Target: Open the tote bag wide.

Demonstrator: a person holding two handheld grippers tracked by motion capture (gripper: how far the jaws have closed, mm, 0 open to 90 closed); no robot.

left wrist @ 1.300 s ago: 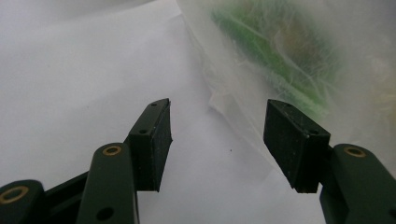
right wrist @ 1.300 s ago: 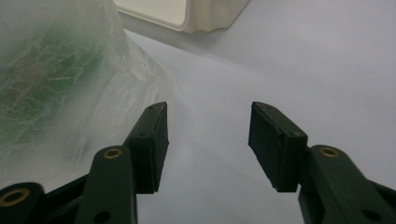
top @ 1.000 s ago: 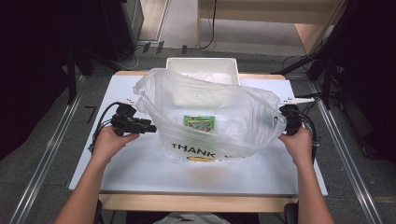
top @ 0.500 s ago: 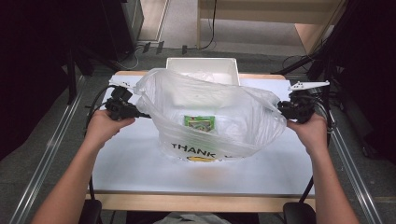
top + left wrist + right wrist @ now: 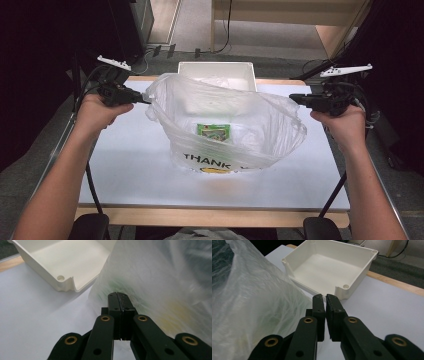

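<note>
At the left rim of the plastic bag [image 5: 225, 125], the left gripper [image 5: 142, 100] has its jaws pressed together, having just closed on a fold of the thin film; in the left gripper view the pads [image 5: 119, 300] meet with the bag right against them. Across the table, the right gripper [image 5: 295, 98] has likewise just been closing and pinches the right rim, a hairline gap showing between its pads [image 5: 319, 302]. The bag hangs between them over the middle of the white table [image 5: 125, 165], mouth spread, a green packet [image 5: 213, 131] inside. Beyond it sits a white bin [image 5: 216, 75] at the far edge. To do this well, I judge both hands should lift evenly and keep the mouth taut, so the film doesn't slip or tear.
</note>
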